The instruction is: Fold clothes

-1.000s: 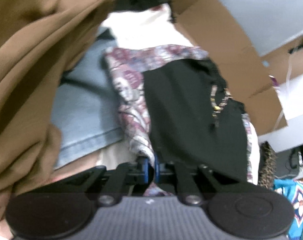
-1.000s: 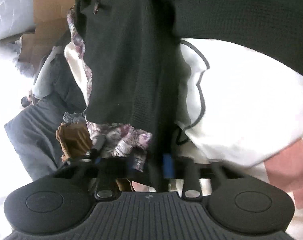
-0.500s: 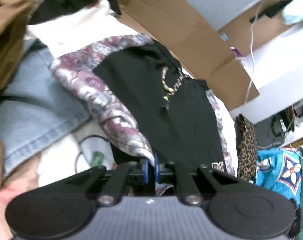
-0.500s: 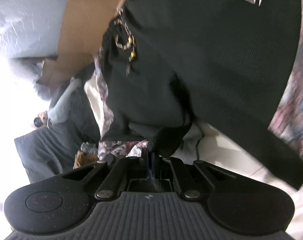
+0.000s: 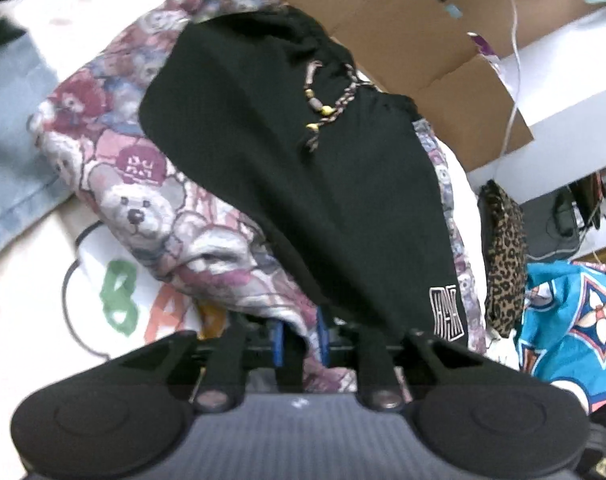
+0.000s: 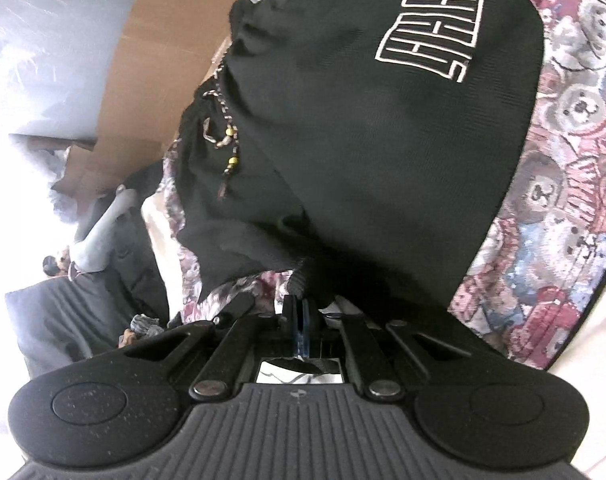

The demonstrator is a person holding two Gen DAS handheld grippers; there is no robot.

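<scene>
Black shorts with teddy-bear print side panels, a beaded drawstring and a white logo lie spread over other clothes. My left gripper is at the near hem. Its jaws are opening, and the bear-print edge still hangs between the parted blue pads. In the right wrist view the same shorts fill the frame, logo at the top. My right gripper is shut on a bunched fold of the black fabric.
A white T-shirt with coloured letters and blue denim lie under the shorts at left. Flattened cardboard sits behind. A leopard-print item and turquoise patterned cloth are at right. Dark grey clothing lies at left.
The left pads have parted from their grip on the bear-print hem, and the brown garment has left that view. The right gripper closed on the black fabric and lifted it, so the logo shows.
</scene>
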